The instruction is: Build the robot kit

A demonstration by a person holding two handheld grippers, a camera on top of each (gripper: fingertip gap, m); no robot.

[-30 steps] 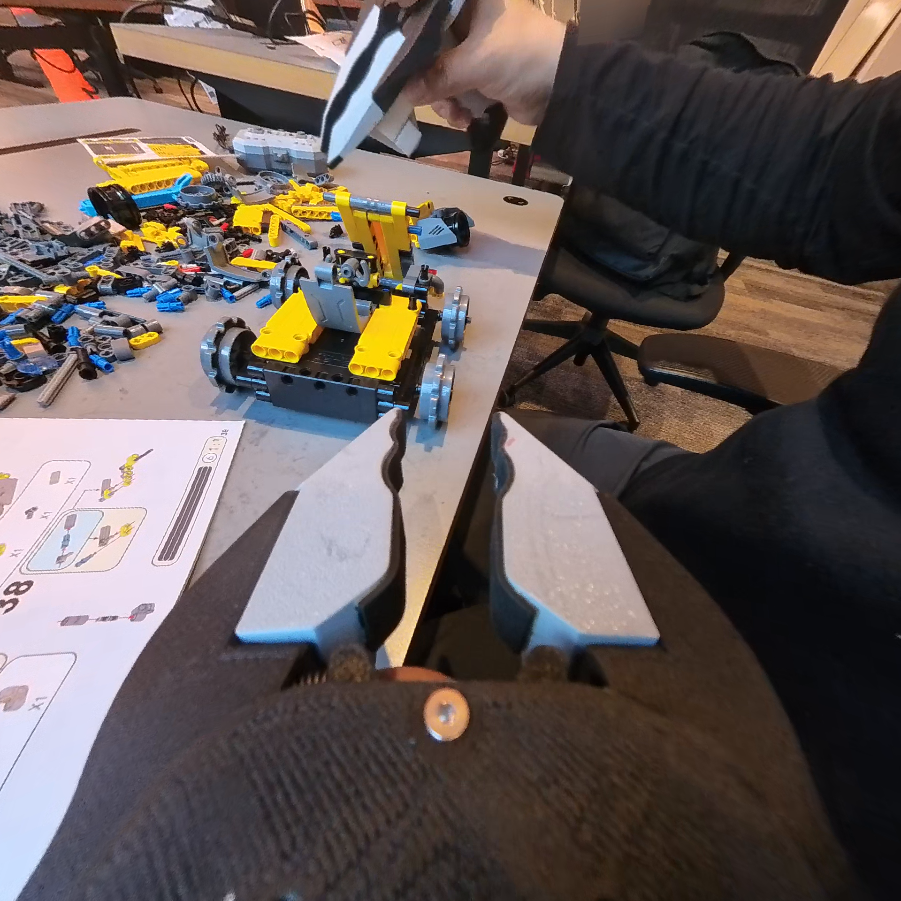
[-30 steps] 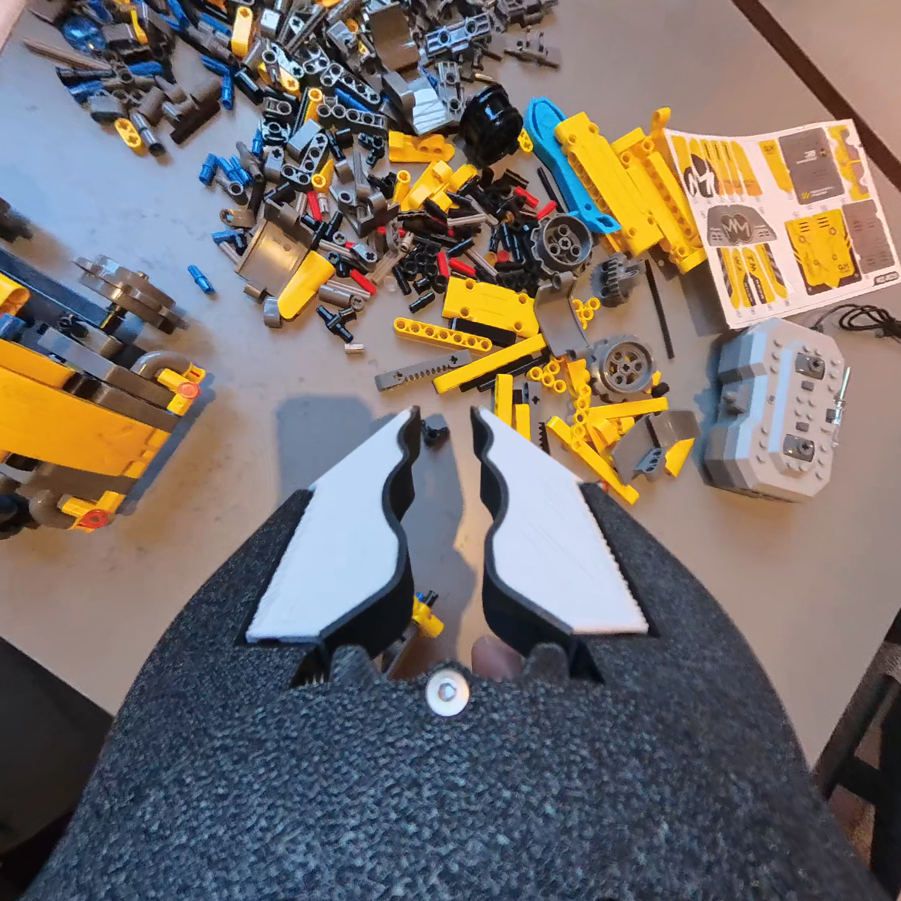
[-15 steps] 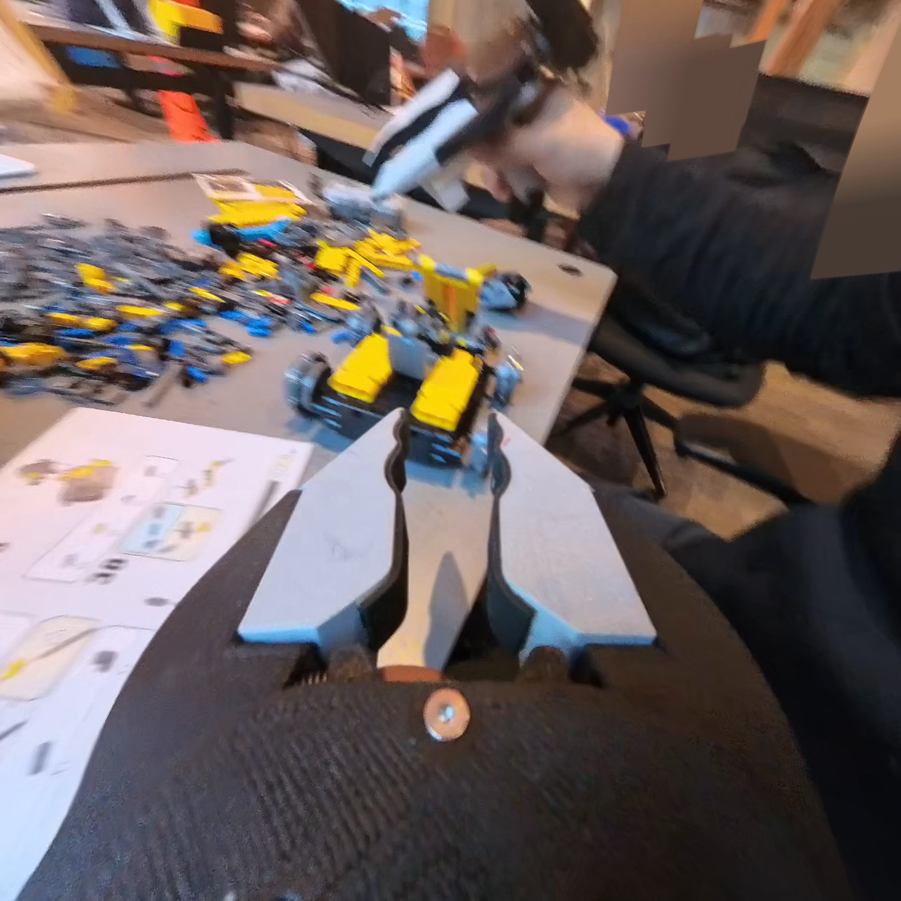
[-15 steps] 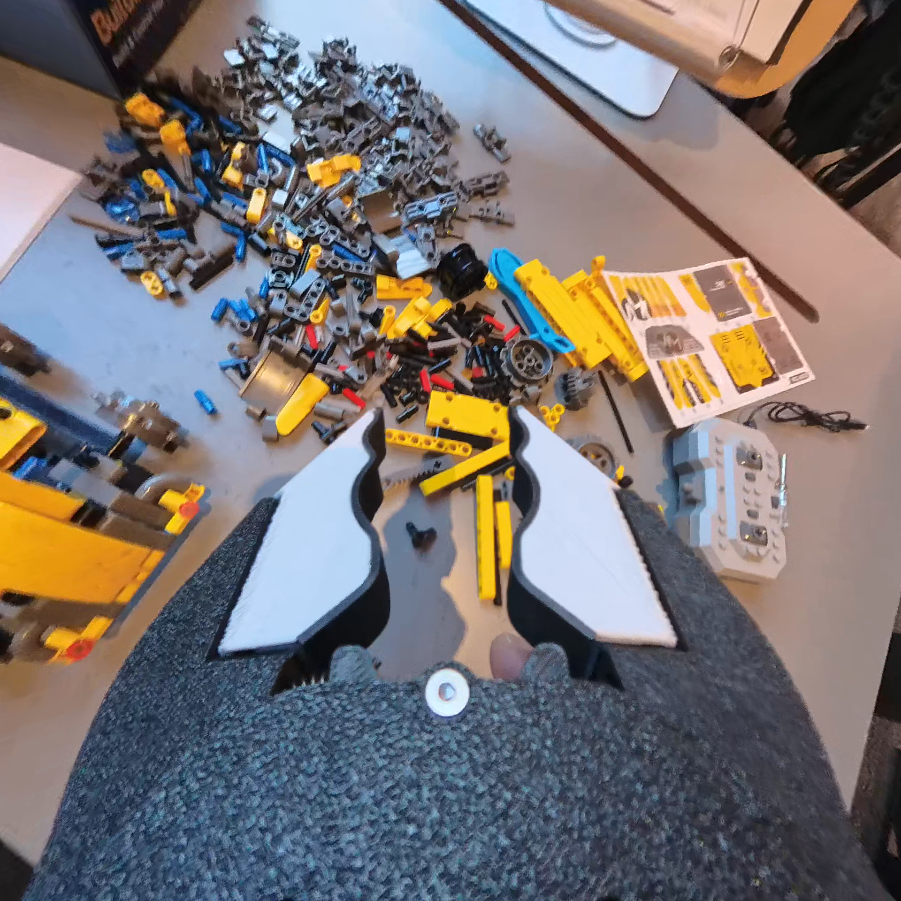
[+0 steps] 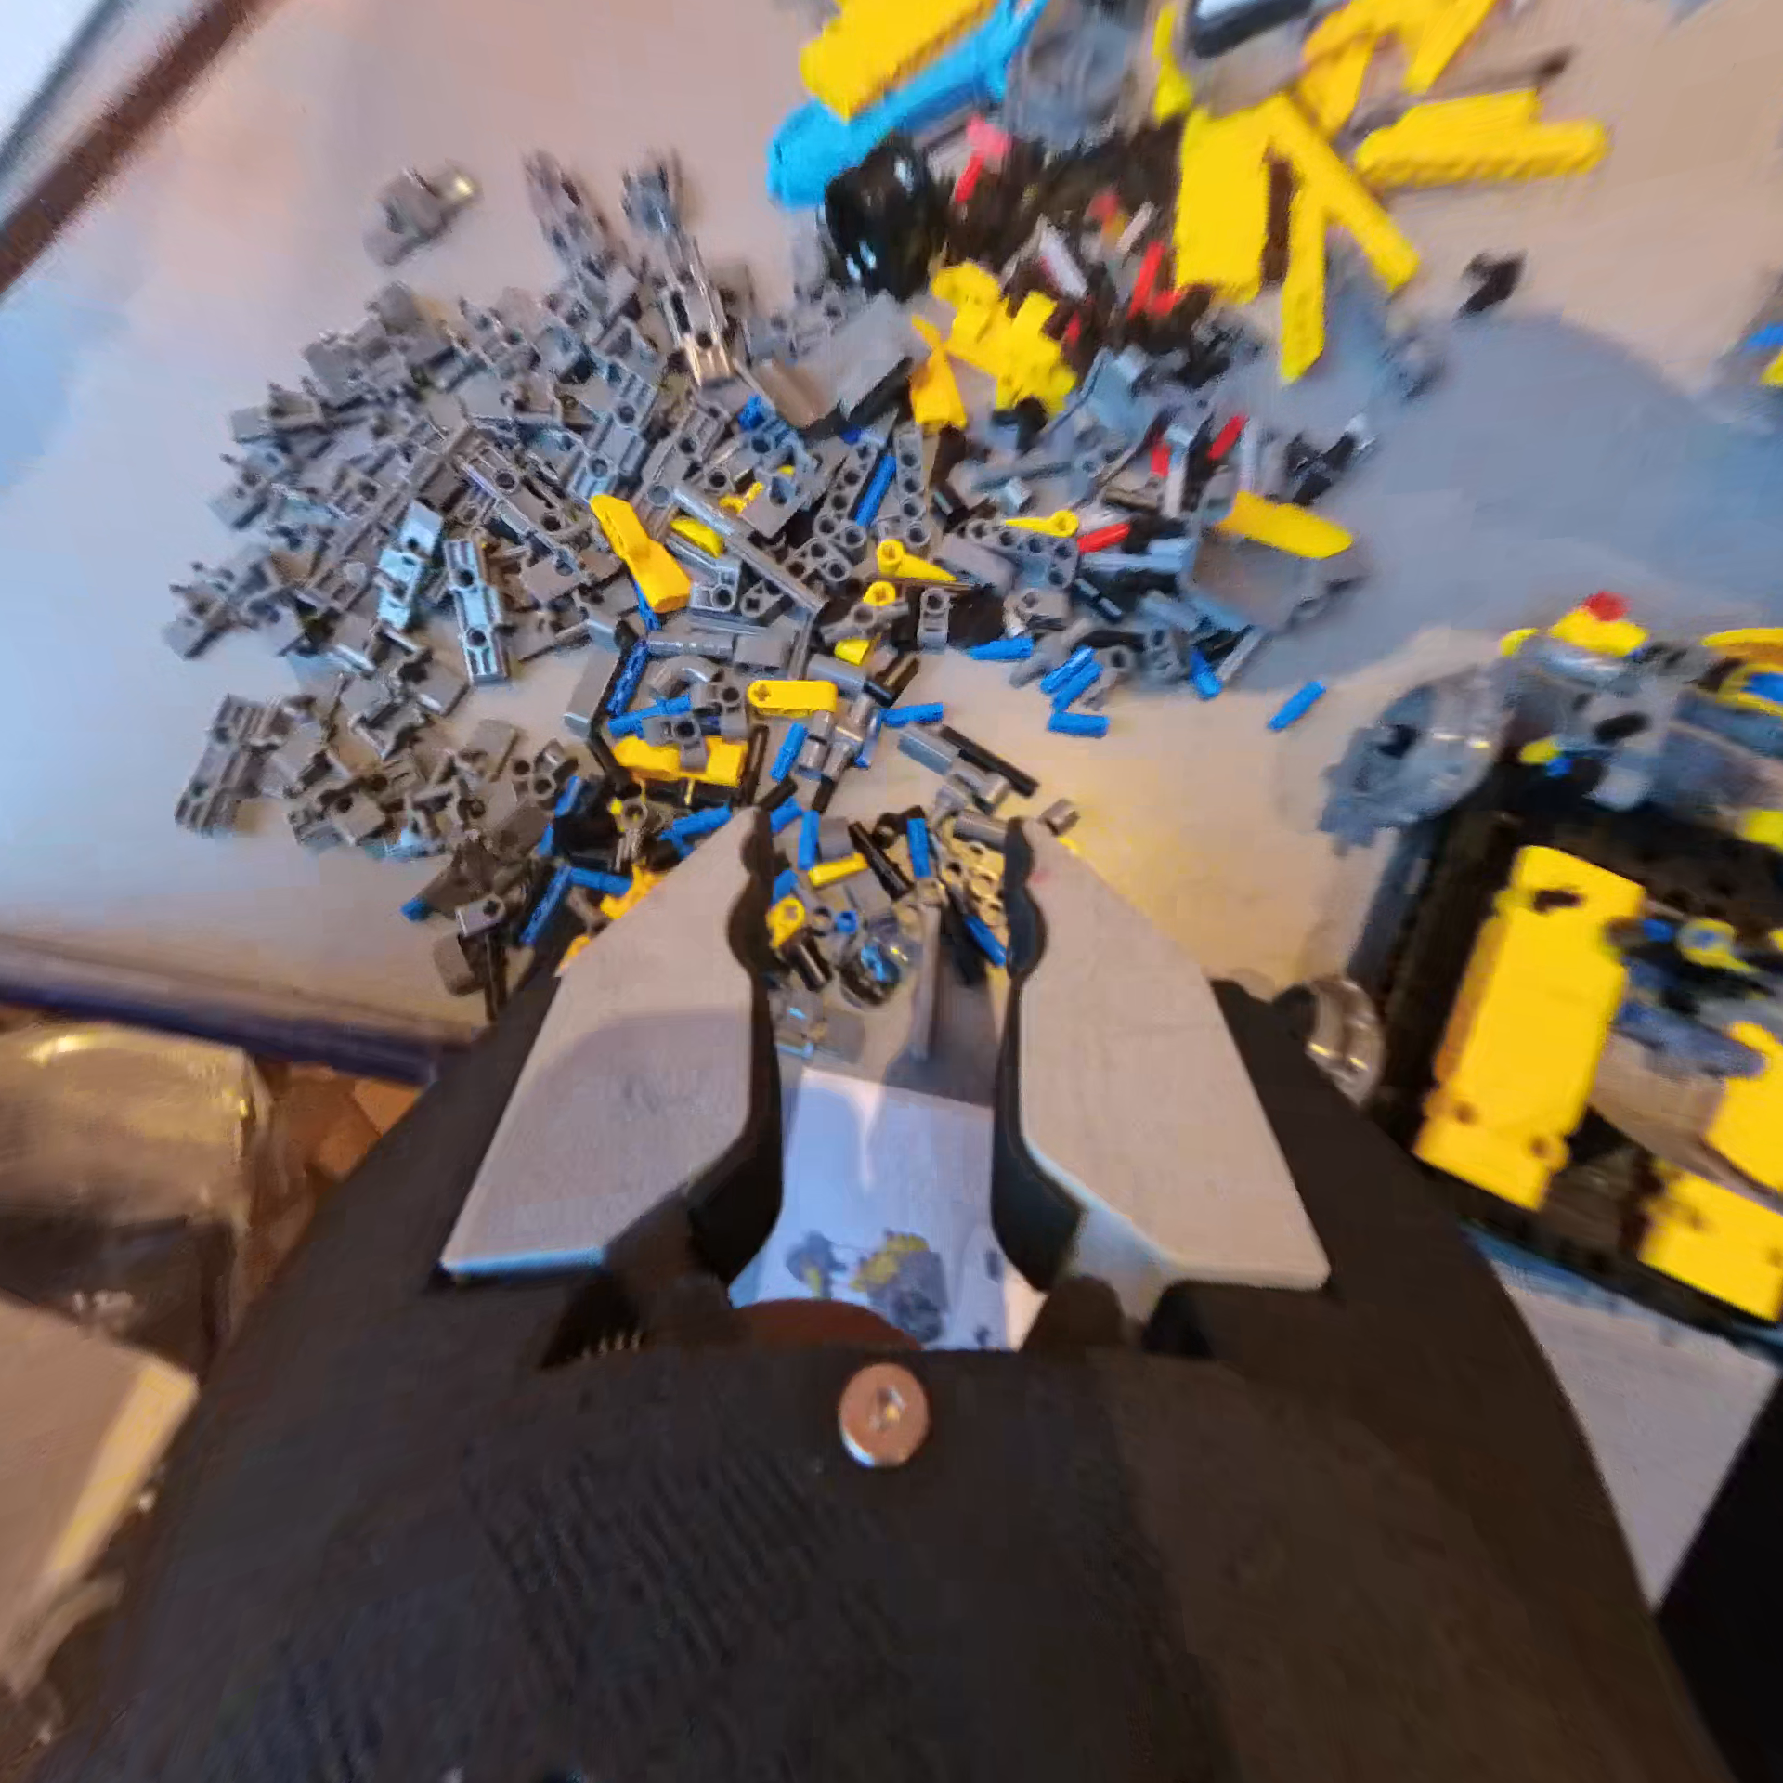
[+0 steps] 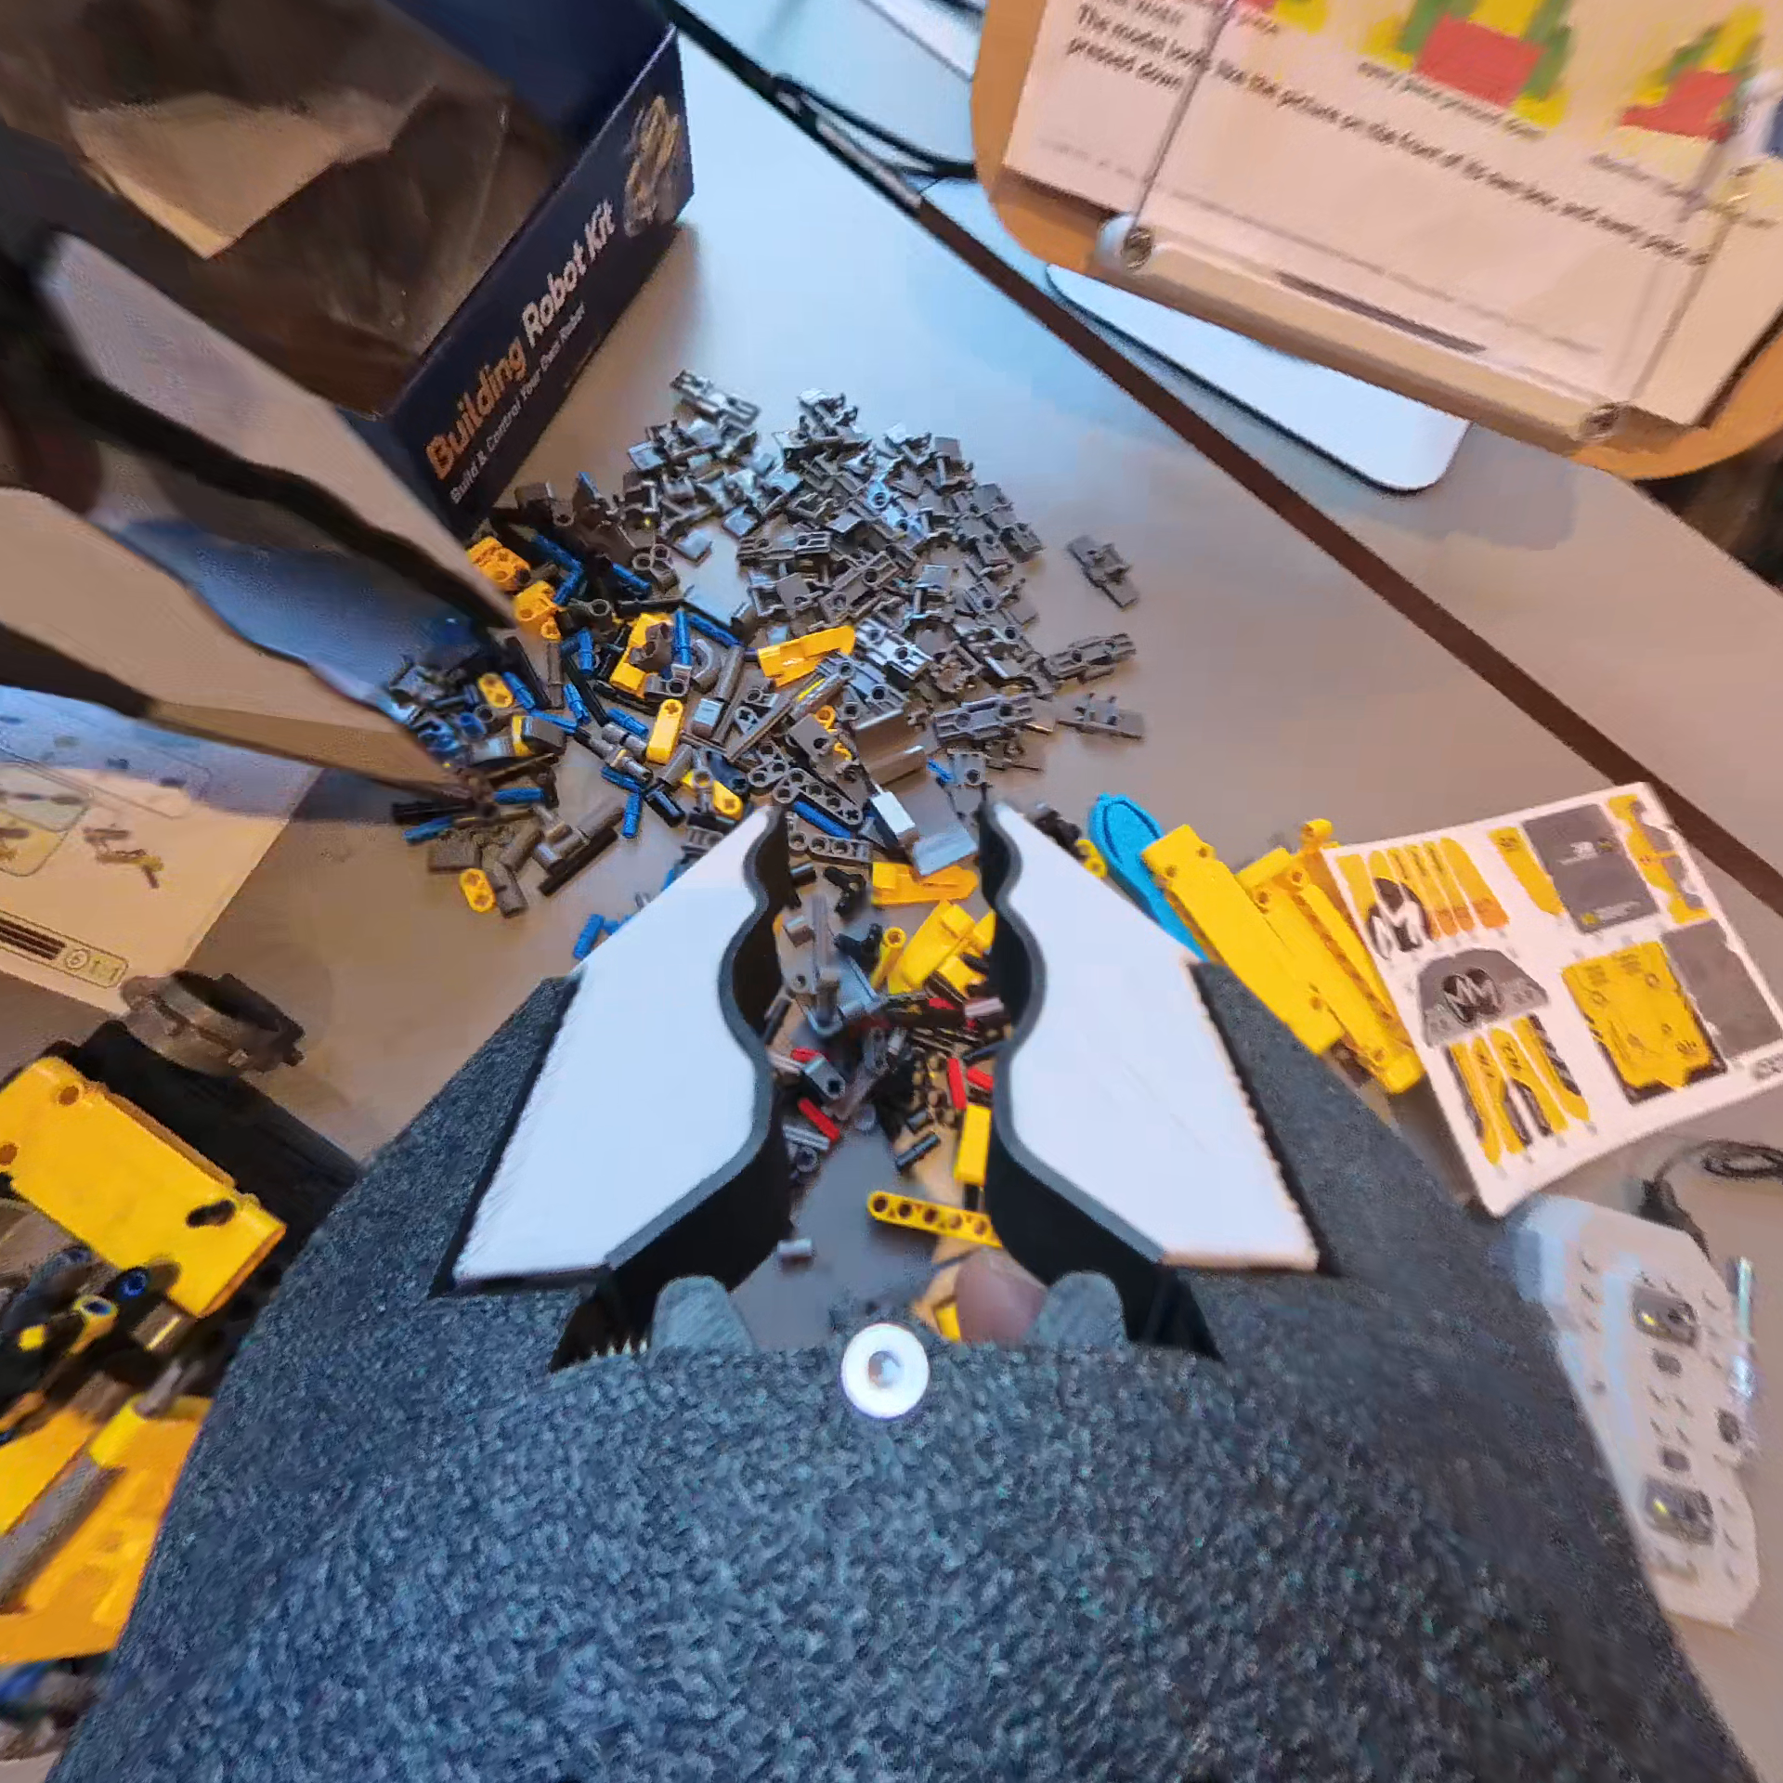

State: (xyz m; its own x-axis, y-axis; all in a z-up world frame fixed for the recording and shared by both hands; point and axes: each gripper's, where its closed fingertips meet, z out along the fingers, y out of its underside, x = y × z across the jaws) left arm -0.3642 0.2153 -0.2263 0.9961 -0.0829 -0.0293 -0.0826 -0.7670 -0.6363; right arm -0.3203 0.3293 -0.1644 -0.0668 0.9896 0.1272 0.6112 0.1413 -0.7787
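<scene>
Both your claws are spread open and empty over the grey table [image 6: 1254, 617]: your left gripper [image 5: 883, 849] hangs right above the near edge of the loose grey, blue and yellow plastic brick pile [image 5: 675, 598], your right gripper [image 6: 873, 820] over its yellow-beam side.

An office or lab workroom turned hobby assembly station. Grey bench [image 6: 1302, 617] strewn with a heap of small plastic building parts [image 6: 772, 656], a half-built yellow vehicle model [image 6: 106, 1206], a sticker sheet [image 6: 1563, 974] and a dark kit box [image 6: 502, 260]. Behind, a monitor foot [image 6: 1283, 405] and a printed sheet on a clipboard [image 6: 1399, 183].
</scene>
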